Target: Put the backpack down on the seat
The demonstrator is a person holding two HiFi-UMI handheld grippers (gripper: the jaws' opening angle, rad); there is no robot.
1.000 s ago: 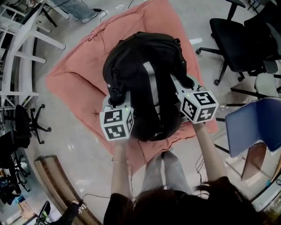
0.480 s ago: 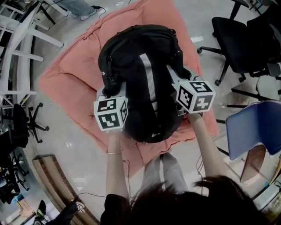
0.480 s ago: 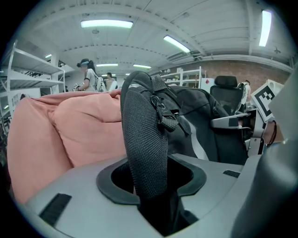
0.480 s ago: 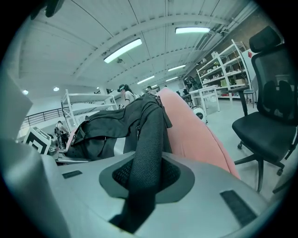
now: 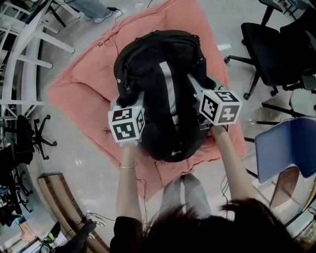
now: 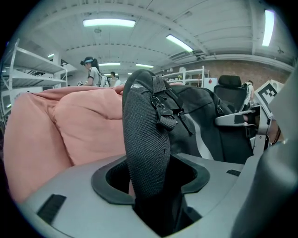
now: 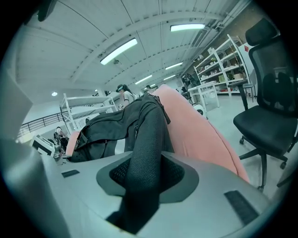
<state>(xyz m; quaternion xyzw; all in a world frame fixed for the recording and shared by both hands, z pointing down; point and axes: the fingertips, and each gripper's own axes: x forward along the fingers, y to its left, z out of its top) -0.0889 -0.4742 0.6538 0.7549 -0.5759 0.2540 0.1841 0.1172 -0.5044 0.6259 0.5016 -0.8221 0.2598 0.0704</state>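
A black backpack [image 5: 158,74] with a grey stripe lies on the salmon-pink cushion seat [image 5: 79,84]. My left gripper [image 5: 127,100] is at the pack's left side. A black mesh shoulder strap [image 6: 144,139] stands up between its opening jaws, with a dark gap beside it. At the pack's right side is my right gripper [image 5: 198,88]. Its jaws are also opening, and the other shoulder strap [image 7: 146,148] still fills the slot between them. In the left gripper view the pack's body [image 6: 205,121] rests against the cushion [image 6: 70,125].
Black office chairs [image 5: 266,44] stand to the right, with a blue folded panel [image 5: 286,148] below them. White shelving [image 5: 19,49] and a small black chair [image 5: 27,141] are on the left. A wooden bench [image 5: 61,207] lies at the lower left. A person's legs [image 5: 91,7] show at the top.
The backpack and both grippers have shifted a little up and left over the cushion. The straps stay between the jaws.
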